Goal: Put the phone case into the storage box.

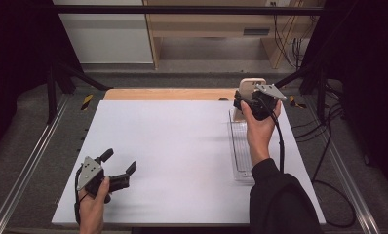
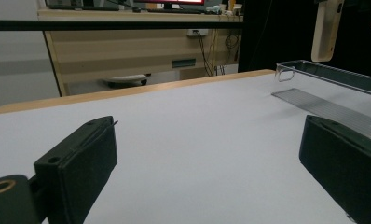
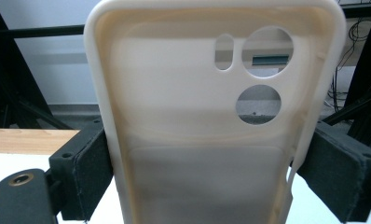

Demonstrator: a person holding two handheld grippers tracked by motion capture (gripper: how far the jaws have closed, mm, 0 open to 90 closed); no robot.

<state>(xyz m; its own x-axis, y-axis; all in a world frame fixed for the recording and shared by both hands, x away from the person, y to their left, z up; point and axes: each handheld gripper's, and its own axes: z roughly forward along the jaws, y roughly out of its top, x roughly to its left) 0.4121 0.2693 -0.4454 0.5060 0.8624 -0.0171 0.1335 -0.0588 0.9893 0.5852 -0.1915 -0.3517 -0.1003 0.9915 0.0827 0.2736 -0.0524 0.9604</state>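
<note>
Right tool (image 1: 245, 100), jaws closed on the long edges of a cream soft-plastic phone case (image 3: 211, 116), holds it upright above the far end of the clear plastic tray (image 1: 241, 156). Left tool (image 1: 119, 163) rests wide open, empty, on the white surface (image 1: 182, 146). Risk: the flexible case may buckle and slip free.

We see a cream phone case (image 3: 211, 126), upright with its camera cutouts on top, raised at the far right above the bench.

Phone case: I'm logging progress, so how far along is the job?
Done: the right gripper has the cream phone case clamped and raised. In hand: holding it above the clear tray's far end. Left: setting it down, probably there; the left gripper rests open.
</note>
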